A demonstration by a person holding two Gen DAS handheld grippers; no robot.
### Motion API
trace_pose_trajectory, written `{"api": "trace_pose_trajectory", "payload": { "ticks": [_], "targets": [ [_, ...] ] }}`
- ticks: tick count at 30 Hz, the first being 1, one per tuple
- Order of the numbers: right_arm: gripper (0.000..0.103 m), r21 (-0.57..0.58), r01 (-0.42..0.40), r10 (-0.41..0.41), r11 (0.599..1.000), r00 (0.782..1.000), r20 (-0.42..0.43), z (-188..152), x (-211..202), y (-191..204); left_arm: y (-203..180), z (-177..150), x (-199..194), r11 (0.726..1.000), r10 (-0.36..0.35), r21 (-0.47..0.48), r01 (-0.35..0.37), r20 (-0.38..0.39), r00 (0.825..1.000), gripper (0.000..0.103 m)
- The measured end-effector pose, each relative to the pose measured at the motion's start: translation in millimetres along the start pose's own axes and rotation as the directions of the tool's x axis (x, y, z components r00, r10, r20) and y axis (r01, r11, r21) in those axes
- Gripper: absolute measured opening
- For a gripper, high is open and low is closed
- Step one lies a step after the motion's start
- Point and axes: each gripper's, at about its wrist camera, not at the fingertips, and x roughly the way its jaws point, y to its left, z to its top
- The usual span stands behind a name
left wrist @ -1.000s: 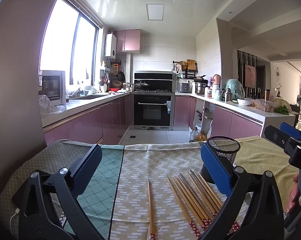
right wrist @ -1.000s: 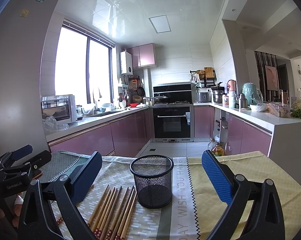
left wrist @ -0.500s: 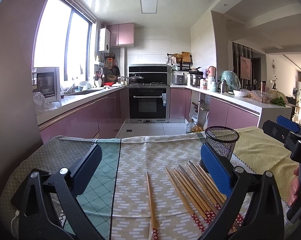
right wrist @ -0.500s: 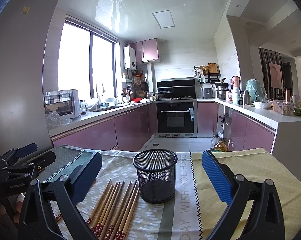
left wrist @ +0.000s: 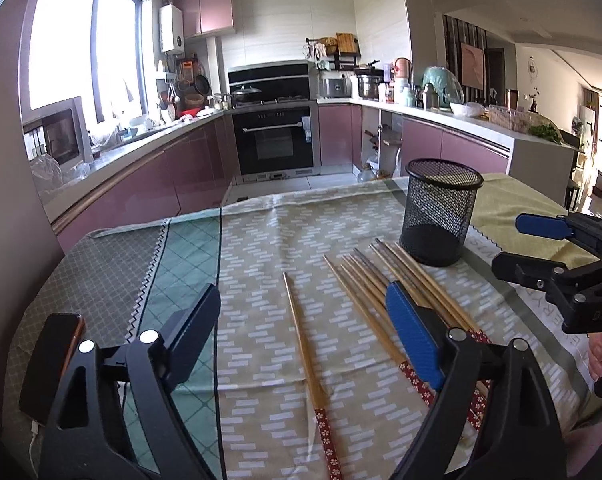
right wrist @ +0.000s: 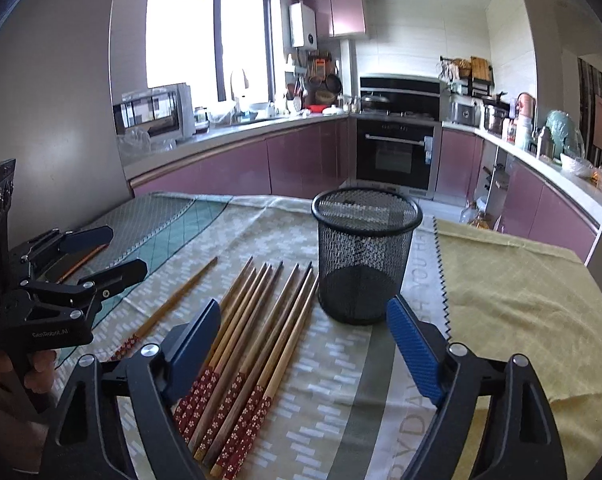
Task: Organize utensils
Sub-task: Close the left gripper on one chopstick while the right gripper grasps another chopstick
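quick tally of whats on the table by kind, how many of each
chopsticks: 8 (1 lying apart, about 7 side by side; overlaps make this count approximate)
black mesh holder: 1
phone: 1
total: 10

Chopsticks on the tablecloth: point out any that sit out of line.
One chopstick lies alone, apart to the left of the bundle of chopsticks lying beside the upright mesh cup. The cup holds none yet.
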Motion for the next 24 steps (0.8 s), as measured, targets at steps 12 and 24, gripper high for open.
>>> {"api": "trace_pose_trajectory", "payload": {
  "ticks": [12,24],
  "targets": [
    [0.036,0.050,-0.054,0.064,0.997,0.972,-0.224,-11.0,51.2,0.0,2.2,-11.8,36.8,0.998,-0.062,-0.007,0.062,-0.162,0.985,0.052],
    [0.025,0.055,-0.064,0.078,0.996,0.955,-0.288,-5.4,63.9,-1.3,6.8,-17.6,70.9,0.993,-0.117,-0.054,0.105,-0.301,0.946,0.030]
  ]
}}
